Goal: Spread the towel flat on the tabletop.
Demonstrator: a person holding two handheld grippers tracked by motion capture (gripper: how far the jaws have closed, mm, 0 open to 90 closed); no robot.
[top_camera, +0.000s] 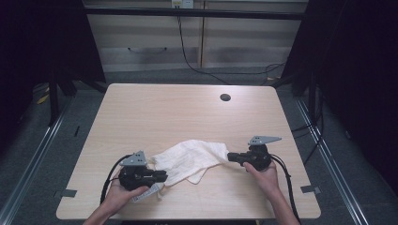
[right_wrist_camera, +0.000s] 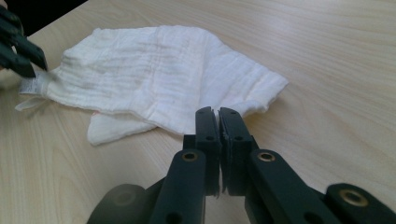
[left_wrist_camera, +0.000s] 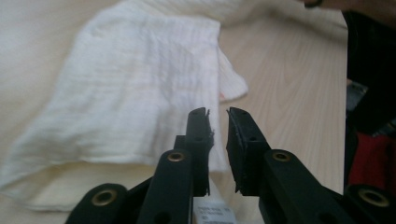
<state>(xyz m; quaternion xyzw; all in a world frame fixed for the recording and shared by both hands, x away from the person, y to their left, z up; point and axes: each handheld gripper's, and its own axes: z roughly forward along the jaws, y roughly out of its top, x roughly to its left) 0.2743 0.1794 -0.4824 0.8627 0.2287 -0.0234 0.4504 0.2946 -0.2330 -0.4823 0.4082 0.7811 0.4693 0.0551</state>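
Observation:
A crumpled white cloth (top_camera: 187, 161) lies on the wooden table (top_camera: 187, 108) near its front edge. My right gripper (top_camera: 230, 157) points left, and the cloth tapers into its tips. In the right gripper view the jaws (right_wrist_camera: 217, 114) are pressed together on the cloth's (right_wrist_camera: 159, 79) near edge. My left gripper (top_camera: 164, 176) points right at the cloth's left end. Its jaws (left_wrist_camera: 217, 116) stand a narrow gap apart over the cloth's (left_wrist_camera: 130, 93) edge, with nothing pinched at the tips. A white label (left_wrist_camera: 212, 210) lies under them.
A round cable hole (top_camera: 225, 97) sits at the table's back right. Black cables (top_camera: 110, 180) trail from both grippers toward the front edge. Dark frames and floor surround the table. A sewn label (right_wrist_camera: 31, 86) sticks out at the cloth's far corner beside the left gripper (right_wrist_camera: 39, 69).

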